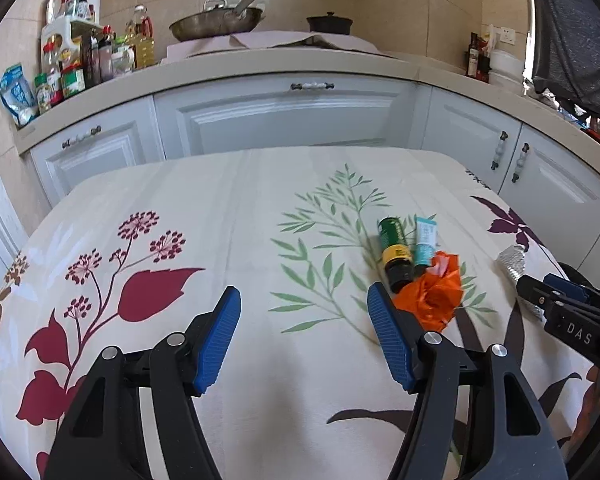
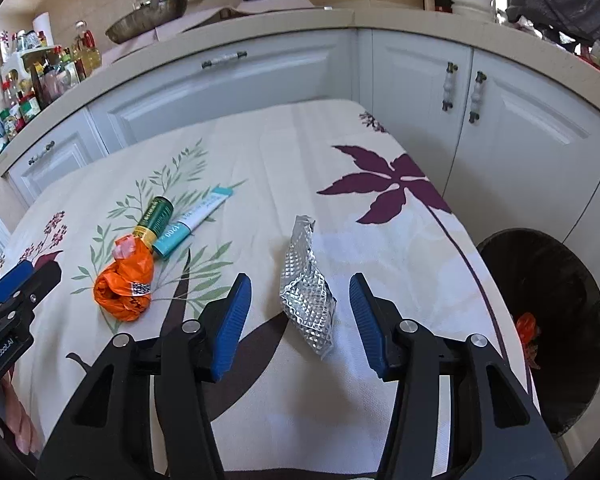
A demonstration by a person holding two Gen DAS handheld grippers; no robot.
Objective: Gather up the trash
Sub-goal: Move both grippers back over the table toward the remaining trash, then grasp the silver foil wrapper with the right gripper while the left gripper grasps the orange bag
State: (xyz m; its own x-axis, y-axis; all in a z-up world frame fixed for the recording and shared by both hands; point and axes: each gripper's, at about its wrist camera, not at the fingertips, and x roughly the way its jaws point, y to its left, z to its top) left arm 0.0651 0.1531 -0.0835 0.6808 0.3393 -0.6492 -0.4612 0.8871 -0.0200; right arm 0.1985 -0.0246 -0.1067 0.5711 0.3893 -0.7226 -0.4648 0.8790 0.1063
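Observation:
On the flowered tablecloth (image 1: 220, 220) lie a crumpled orange wrapper (image 1: 436, 296), a green bottle with a yellow band (image 1: 394, 252) and a teal tube (image 1: 425, 246). My left gripper (image 1: 303, 292) hovers open just left of the orange wrapper, nothing between its pads. In the right wrist view a crinkled silver foil packet (image 2: 306, 288) lies on the cloth (image 2: 280, 152) in the gap of my right gripper (image 2: 298, 280), whose blue pads stand open, clear of the foil on both sides. The orange wrapper (image 2: 124, 288) sits to its left.
A black-lined trash bin (image 2: 552, 272) stands off the table's right edge with orange trash (image 2: 526, 326) inside. White cabinets (image 1: 284, 116) and a counter with a pan (image 1: 216, 24) and bottles (image 1: 72, 60) run behind. Grey clothing (image 1: 572, 32) hangs at top right.

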